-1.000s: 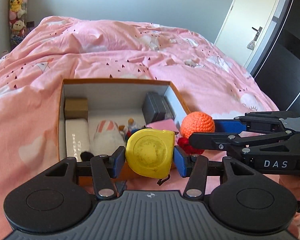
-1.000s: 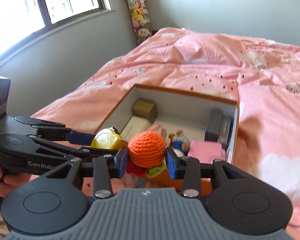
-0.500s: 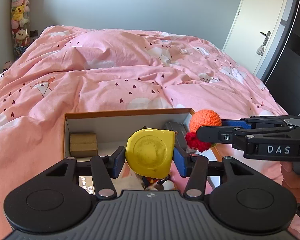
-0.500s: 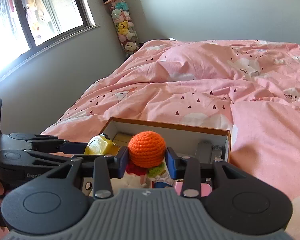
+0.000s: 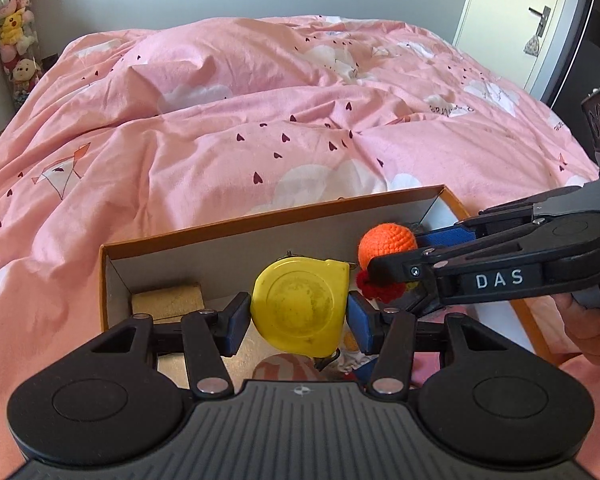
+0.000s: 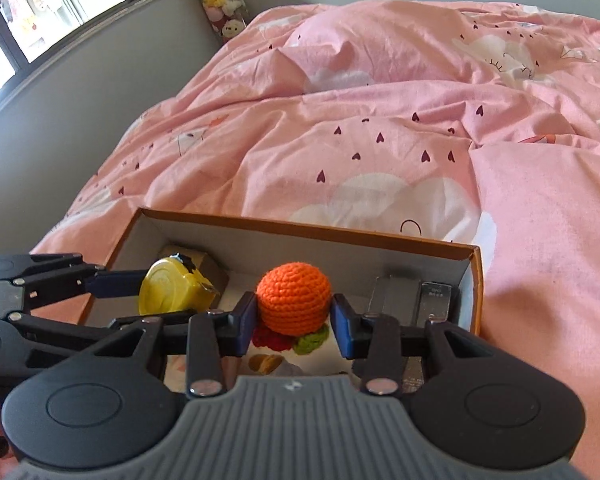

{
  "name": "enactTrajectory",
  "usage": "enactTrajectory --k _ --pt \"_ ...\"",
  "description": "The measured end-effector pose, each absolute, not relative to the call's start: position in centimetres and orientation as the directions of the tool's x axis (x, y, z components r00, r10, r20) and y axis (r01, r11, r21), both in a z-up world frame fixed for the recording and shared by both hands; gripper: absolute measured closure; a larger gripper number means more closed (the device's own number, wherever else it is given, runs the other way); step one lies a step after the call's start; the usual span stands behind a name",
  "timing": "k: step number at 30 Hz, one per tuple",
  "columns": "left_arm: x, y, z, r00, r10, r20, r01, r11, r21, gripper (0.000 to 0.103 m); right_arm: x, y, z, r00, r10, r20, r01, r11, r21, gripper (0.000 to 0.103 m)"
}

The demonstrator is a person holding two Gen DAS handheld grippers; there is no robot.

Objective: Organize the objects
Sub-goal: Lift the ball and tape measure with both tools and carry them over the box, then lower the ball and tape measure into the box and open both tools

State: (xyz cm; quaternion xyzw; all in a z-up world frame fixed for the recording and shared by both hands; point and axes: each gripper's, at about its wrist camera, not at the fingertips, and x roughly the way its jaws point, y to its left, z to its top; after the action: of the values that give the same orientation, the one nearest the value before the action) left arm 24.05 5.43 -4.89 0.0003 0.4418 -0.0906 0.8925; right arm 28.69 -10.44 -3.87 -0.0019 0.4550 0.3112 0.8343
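box: open cardboard box (image 5: 260, 220) with an orange rim and white walls, sitting on the pink bedspread (image 5: 260, 120)

in the box, left end: a tan block (image 5: 168, 302) in the far corner

in the box, right end: a dark grey case (image 6: 396, 298) standing against the far wall, with a silvery thing (image 6: 436, 300) right beside it, print on it too small to read

in the box, floor: some small toys and a pink-striped bit, mostly hidden under the grippers, so can't really say what they are

left gripper (image 5: 300, 318): jaws about halfway open and clamped on a yellow tape measure (image 5: 300, 308), held over the middle of the box

tape measure facing: round flat face toward the left camera, standing on edge, metal tab end up at the top right corner

right gripper (image 6: 294, 320): jaws fairly narrow, pinching an orange crochet ball (image 6: 294, 300) over the box, just right of the tape measure

ball underside: red and green crochet bits (image 6: 290, 338) hang under it

writing: "DAS" in white on the side of the right gripper, seen from the left camera
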Motion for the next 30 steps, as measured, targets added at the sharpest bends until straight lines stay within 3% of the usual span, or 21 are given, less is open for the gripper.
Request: enactTrajectory --k 8,15,30 --pt "26.6 5.3 -6.8 0.544 -0.111 -0.832 0.213 0.977 0.009 0.044 29.5 -6.2 -7.0 0.367 0.381 -0.849 -0.750 0.660 -0.028 0.061" --pt "27.6 4.5 -8.6 0.503 -0.099 -0.859 0.268 0.962 0.046 0.044 29.4 -4.5 -9.0 0.385 0.301 -0.873 -0.834 0.519 -0.189 0.061" --pt "28.6 3.2 -10.7 0.442 -0.067 -0.895 0.324 0.942 0.090 0.044 28.7 -5.7 -7.7 0.412 0.338 -0.846 -0.852 0.472 -0.227 0.057"
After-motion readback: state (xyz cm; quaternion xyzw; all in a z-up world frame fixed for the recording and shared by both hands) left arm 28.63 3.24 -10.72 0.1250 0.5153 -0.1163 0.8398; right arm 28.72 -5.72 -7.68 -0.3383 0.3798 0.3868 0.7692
